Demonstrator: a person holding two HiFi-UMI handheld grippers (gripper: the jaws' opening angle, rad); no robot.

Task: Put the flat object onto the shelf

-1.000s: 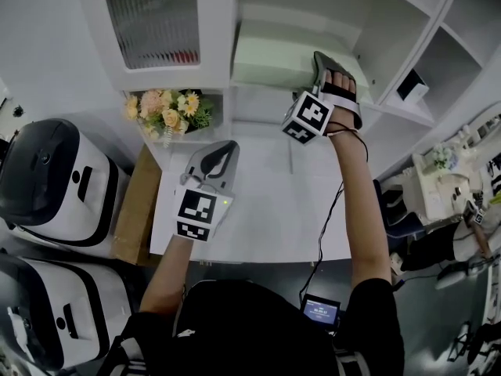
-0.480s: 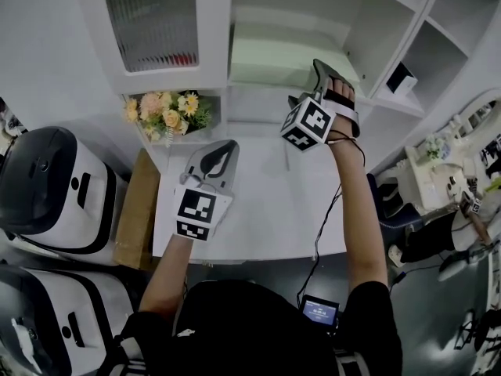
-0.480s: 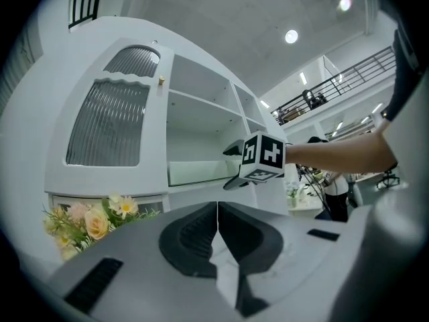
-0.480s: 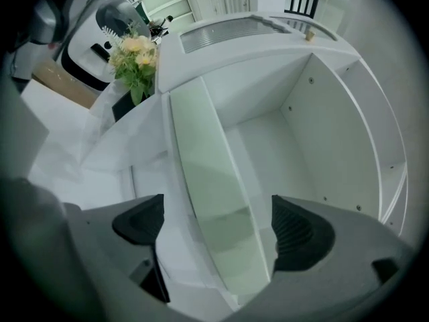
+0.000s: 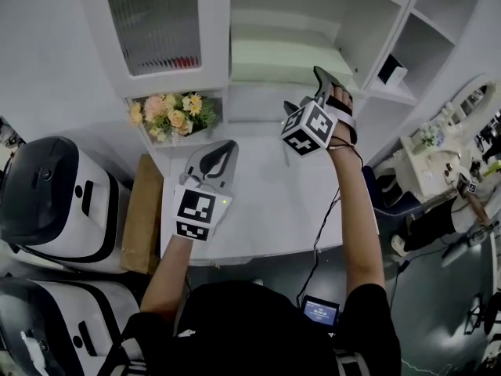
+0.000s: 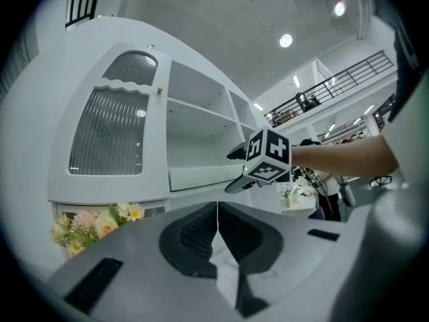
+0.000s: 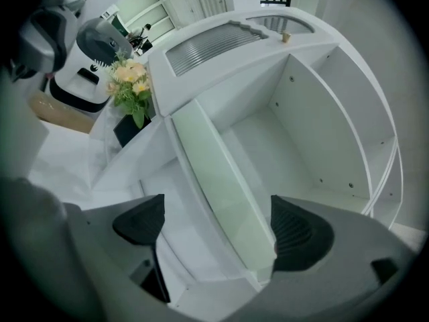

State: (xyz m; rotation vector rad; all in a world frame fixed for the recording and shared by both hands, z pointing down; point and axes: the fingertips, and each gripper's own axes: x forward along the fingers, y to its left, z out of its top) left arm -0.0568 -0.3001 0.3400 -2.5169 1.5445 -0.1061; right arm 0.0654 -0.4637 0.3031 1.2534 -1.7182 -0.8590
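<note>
The flat object [image 5: 282, 53] is a pale green slab that lies flat on the lower shelf [image 5: 258, 84] of the white cabinet. In the right gripper view the flat object [image 7: 221, 173] runs along the shelf between and beyond my jaws. My right gripper [image 5: 304, 87] hovers just in front of the shelf edge, open, its pads apart from the slab. Over the white table [image 5: 266, 202] my left gripper [image 5: 225, 145] hangs shut and holds nothing. The left gripper view shows the left gripper [image 6: 217, 210] with both jaws pressed together, and the flat object [image 6: 201, 176] on the shelf behind.
A bunch of flowers [image 5: 172, 114] stands in the niche under a ribbed-glass cupboard door [image 5: 153, 22]. White rounded machines [image 5: 55, 194] and a cardboard box [image 5: 141, 210] stand left of the table. A small dark item [image 5: 391, 70] sits in a right-hand shelf compartment.
My right gripper has drawn back a little from the shelf and the flat object. The left gripper has stayed in place.
</note>
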